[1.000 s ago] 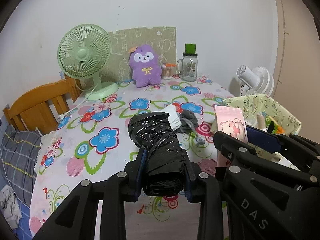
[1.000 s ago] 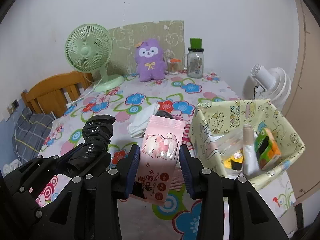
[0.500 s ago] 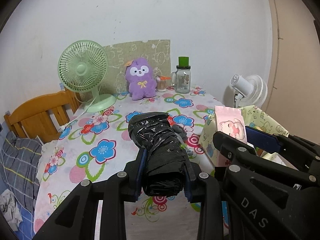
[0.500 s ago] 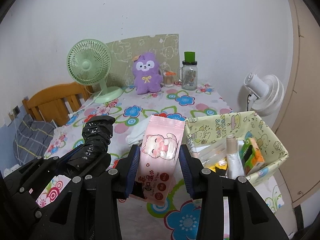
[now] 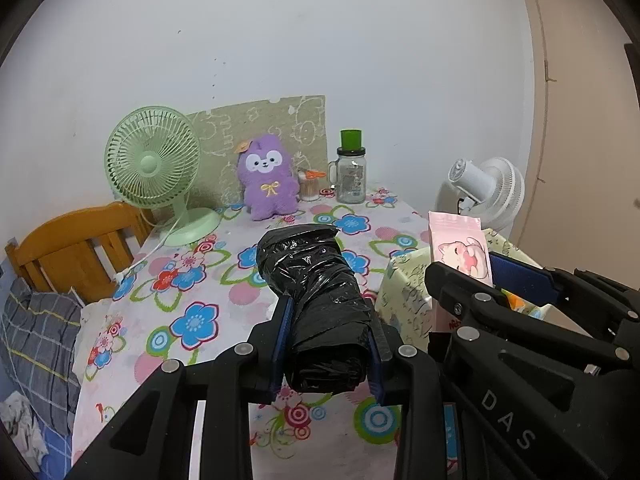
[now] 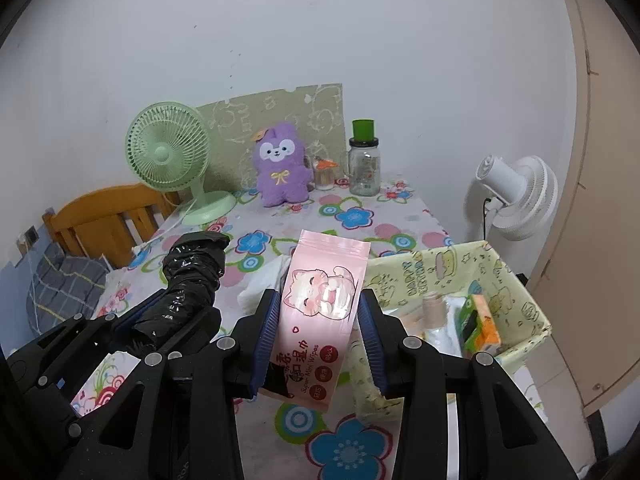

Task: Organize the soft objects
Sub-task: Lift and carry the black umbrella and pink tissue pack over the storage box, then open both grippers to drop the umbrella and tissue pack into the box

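Now we clamp black bag roll (image 5: 320, 304) in left gripper (image 5: 326, 356), wipes pack (image 6: 320, 320) in right gripper (image 6: 318, 344), both lifted clear, likely bound for fabric bin (image 6: 516, 280).

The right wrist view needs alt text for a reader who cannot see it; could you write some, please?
The right gripper clamps a pink wipes pack above a floral table, beside a yellow basket. At left, the left gripper holds a black bag roll.

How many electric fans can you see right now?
2. A pale green desk fan stands at the table's far left corner, beside the purple plush toy. A white fan stands off the table's right edge, behind the yellow patterned fabric box. None seems hidden.
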A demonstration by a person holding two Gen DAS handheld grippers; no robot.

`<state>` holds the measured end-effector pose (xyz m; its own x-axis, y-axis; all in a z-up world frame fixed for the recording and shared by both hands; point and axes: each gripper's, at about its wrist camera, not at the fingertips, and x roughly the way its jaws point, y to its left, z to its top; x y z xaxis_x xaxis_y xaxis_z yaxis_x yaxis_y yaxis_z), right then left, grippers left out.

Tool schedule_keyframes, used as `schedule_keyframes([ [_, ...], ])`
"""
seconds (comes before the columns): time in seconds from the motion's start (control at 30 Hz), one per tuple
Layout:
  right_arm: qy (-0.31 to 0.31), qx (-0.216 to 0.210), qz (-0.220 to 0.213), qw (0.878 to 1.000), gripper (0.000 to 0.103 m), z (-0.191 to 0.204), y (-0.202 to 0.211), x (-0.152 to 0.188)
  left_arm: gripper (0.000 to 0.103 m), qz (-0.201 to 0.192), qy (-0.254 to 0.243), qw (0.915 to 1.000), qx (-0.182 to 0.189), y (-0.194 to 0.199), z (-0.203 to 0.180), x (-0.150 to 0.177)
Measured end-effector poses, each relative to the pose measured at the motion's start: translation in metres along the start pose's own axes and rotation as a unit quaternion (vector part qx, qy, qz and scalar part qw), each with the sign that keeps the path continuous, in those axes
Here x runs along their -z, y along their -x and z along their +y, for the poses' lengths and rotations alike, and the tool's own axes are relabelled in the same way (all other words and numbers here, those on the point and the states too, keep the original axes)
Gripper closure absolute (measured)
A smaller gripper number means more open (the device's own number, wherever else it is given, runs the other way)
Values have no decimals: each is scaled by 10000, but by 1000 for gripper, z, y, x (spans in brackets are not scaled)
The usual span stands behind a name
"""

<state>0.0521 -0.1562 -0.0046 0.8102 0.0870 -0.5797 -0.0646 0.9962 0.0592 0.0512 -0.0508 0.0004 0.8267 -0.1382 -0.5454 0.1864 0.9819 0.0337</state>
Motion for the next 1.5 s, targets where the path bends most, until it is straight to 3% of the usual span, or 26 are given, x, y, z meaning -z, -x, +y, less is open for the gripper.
schedule_keyframes([
  [0.8, -141, 149, -75, 9998, 60, -63, 0, -19, 71, -34, -231, 9995, 212, -18, -55, -27],
  [1.5, -444, 446, 147, 9979, 60, -123, -24, -13, 70, 333, -532, 9961, 623, -63, -114, -26],
])
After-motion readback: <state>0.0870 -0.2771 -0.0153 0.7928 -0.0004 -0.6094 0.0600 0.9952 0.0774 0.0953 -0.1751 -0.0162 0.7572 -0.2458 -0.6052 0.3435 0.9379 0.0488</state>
